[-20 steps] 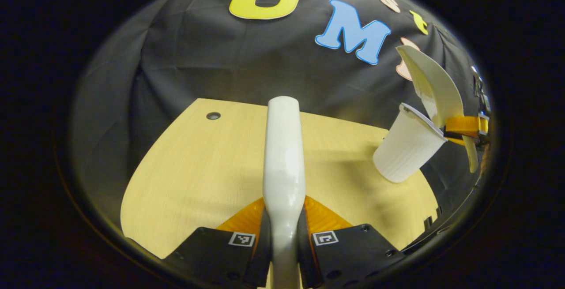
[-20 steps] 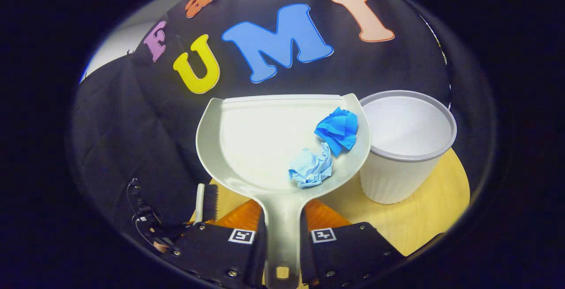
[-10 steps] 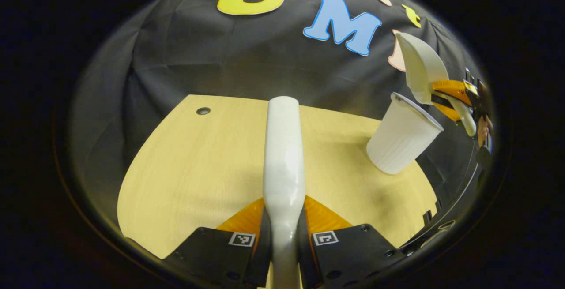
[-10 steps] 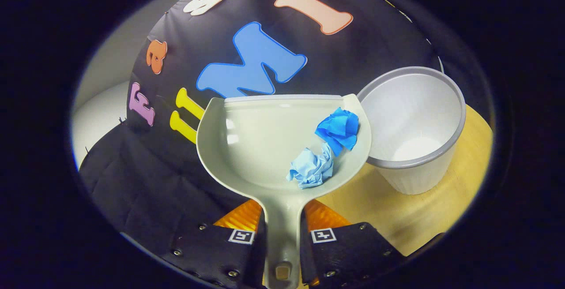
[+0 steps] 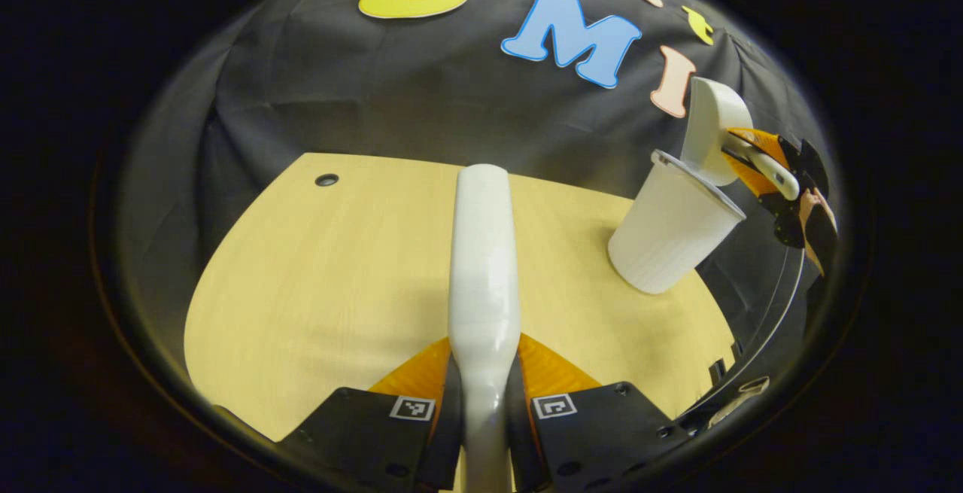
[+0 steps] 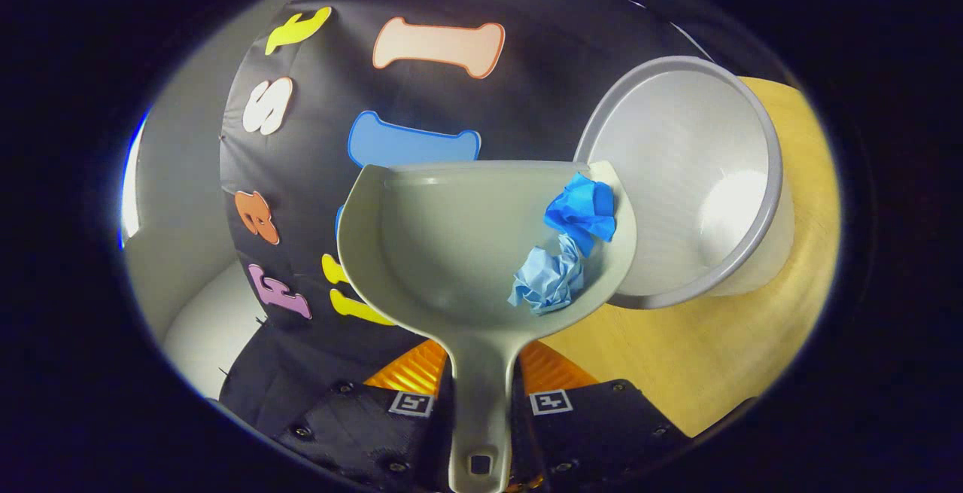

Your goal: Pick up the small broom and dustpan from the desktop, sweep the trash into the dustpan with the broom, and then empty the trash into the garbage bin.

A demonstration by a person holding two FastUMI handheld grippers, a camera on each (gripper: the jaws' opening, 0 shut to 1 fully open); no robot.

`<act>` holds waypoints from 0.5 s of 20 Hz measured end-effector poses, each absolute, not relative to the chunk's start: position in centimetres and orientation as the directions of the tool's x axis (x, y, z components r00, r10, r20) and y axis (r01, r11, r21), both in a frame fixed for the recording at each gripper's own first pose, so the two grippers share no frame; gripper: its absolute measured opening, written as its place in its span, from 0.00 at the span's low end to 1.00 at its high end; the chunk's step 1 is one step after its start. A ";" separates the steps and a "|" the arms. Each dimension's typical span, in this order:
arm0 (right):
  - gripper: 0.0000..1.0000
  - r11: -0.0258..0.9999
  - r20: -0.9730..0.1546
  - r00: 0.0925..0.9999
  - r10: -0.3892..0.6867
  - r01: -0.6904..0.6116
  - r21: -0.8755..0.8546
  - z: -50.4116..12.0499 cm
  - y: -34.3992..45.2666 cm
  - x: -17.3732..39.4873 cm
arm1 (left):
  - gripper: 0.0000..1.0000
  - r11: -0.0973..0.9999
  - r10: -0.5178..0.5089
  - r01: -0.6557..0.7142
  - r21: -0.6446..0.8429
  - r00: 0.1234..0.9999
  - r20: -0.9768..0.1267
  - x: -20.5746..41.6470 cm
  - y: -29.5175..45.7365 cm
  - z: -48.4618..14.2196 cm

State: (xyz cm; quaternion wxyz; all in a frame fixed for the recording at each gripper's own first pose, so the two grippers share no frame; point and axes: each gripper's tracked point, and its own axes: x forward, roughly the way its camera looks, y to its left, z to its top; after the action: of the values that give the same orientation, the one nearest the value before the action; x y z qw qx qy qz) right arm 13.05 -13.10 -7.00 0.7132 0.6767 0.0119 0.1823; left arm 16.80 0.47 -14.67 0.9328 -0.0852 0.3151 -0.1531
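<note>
My right gripper (image 6: 481,410) is shut on the handle of the pale dustpan (image 6: 451,252), which is rolled toward the white garbage bin (image 6: 685,177). Two crumpled paper balls, dark blue (image 6: 583,211) and light blue (image 6: 549,282), lie against the pan's right wall beside the bin's rim. My left gripper (image 5: 484,410) is shut on the white broom handle (image 5: 484,252), held over the wooden desktop (image 5: 323,267); the bristles are hidden. In the left gripper view the dustpan (image 5: 711,128) hangs tilted over the bin (image 5: 669,229), held by the right gripper (image 5: 760,165).
The bin stands near the desktop's right edge. A small round hole (image 5: 326,179) sits at the desktop's far left corner. Black cloth backs the table.
The dustpan has rolled further toward the bin and come in over its rim; the paper balls have slid toward the pan's right wall. The broom has stayed about where it was.
</note>
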 end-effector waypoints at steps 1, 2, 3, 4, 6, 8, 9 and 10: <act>0.31 -0.029 0.248 0.933 0.260 -0.249 0.968 -7.0 -13.3 13.0 | 0.31 0.938 -0.342 0.236 -0.256 0.753 -0.562 16.7 0.2 -14.7; 0.31 -0.078 0.268 0.932 0.244 -0.257 0.963 -6.9 -13.8 12.9 | 0.31 0.937 -0.344 0.238 -0.255 0.753 -0.561 16.7 0.0 -14.7; 0.31 -0.118 0.285 0.930 0.230 -0.264 0.957 -7.0 -14.2 12.8 | 0.31 0.936 -0.346 0.240 -0.256 0.753 -0.560 16.7 -0.3 -14.5; 0.31 -0.145 0.298 0.928 0.222 -0.271 0.952 -7.0 -14.4 12.7 | 0.31 0.936 -0.346 0.241 -0.255 0.753 -0.560 16.5 -0.4 -14.4; 0.31 -0.165 0.311 0.925 0.217 -0.279 0.946 -6.9 -14.6 12.7 | 0.31 0.936 -0.347 0.244 -0.253 0.753 -0.559 16.3 -0.6 -14.4; 0.31 -0.166 0.318 0.923 0.216 -0.286 0.944 -6.8 -14.7 12.8 | 0.31 0.938 -0.343 0.241 -0.249 0.753 -0.561 16.3 -0.5 -14.3; 0.31 -0.166 0.322 0.922 0.218 -0.290 0.943 -6.7 -14.7 12.8 | 0.31 0.939 -0.341 0.240 -0.247 0.754 -0.561 16.1 -0.5 -14.3; 0.31 -0.165 0.322 0.921 0.221 -0.290 0.943 -6.8 -14.7 12.8 | 0.31 0.939 -0.339 0.239 -0.246 0.755 -0.561 16.1 -0.4 -14.2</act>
State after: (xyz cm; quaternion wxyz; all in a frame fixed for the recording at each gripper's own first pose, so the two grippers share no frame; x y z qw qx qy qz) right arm 12.82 -14.68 -6.76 0.6458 0.7371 -0.0237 0.1978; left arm 16.08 -0.40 -14.19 0.9335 -0.0796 0.3136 -0.1549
